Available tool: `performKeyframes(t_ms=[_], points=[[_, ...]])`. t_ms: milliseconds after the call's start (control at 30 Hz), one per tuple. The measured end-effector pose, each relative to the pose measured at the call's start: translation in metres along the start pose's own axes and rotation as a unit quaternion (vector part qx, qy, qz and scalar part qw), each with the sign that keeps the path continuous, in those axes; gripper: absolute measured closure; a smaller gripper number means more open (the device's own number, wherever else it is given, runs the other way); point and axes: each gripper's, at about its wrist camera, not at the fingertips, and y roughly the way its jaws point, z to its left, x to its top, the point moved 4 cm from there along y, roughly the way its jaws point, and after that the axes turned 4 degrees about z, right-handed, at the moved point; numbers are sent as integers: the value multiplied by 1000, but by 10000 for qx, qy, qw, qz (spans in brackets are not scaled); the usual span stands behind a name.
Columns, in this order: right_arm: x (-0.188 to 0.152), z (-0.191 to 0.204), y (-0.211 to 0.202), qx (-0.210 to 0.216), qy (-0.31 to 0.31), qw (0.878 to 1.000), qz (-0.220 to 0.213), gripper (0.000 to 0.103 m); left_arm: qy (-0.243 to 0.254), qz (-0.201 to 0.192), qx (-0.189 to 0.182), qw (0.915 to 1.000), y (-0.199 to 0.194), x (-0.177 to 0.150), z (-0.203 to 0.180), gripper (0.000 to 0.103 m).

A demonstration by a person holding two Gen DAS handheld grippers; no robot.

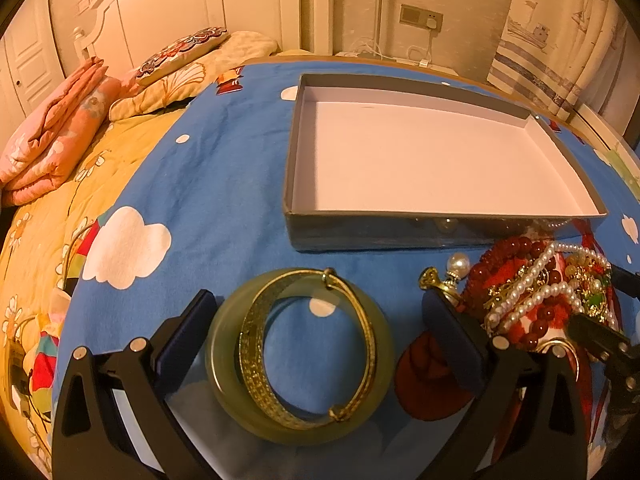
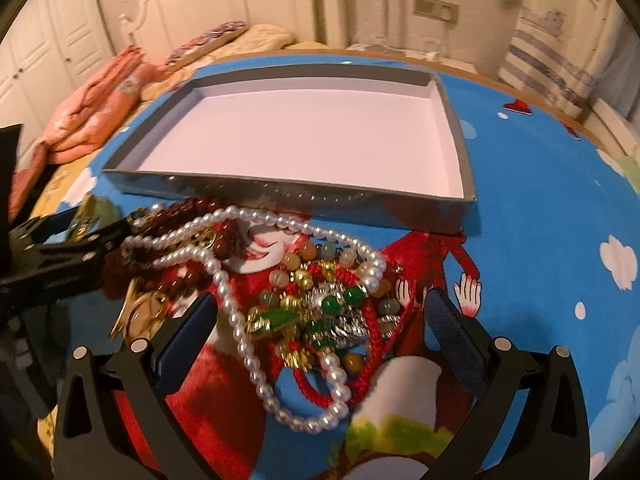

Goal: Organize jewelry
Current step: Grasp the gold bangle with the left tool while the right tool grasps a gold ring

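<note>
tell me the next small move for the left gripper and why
Probably close the left gripper on the bangles: its fingers are open on either side of them, nothing is held, and the box beyond has nothing in it yet.

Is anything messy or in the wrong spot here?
Yes. The box has nothing in it, while the jewelry lies outside on the blue cloth. The pearl necklace, red beads and green-bead piece are heaped in one tangle. Only the bangles lie apart, between the open left gripper.
</note>
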Motion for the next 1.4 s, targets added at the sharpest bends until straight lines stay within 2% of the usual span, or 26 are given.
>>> performKeyframes(t_ms=[167,333,567,667,767,900,967,1067,1167,1267,1400], points=[[-14,-13,-15,656,81,9978,-61,4,20,35,-29,10000,-1,-1,0,2],[-25,-16,-26,822,-29,9966,-24,4,147,56,-247,9996,-6,-6,0,2],[-34,-29,-36,1280,231,9914,-156,4,565,-549,-874,9931,-54,-42,-13,2],[-33,-31,-37,1299,287,9909,-209,4,810,-696,-1101,9882,-71,-57,-31,2],[-34,-28,-47,1270,156,9906,-474,4,760,-736,-984,9895,-73,-59,-35,2],[-37,-20,-64,1279,-58,9879,-877,5,158,-602,-858,9944,-62,-44,-8,2],[-39,-10,-70,1544,-111,9832,-970,10,-90,-603,-841,9946,-60,-36,8,3],[-40,15,-76,1786,-350,9777,-1045,17,-64,-630,-684,9956,-60,-32,16,3],[-37,40,-69,1726,-587,9786,-951,26,47,-720,-754,9945,-64,-28,12,10],[-37,52,-57,1757,-522,9803,-731,32,274,-805,-823,9930,-65,-25,0,20],[-36,60,-52,1768,-528,9808,-632,37,493,-793,-909,9915,-57,-22,-11,44]])
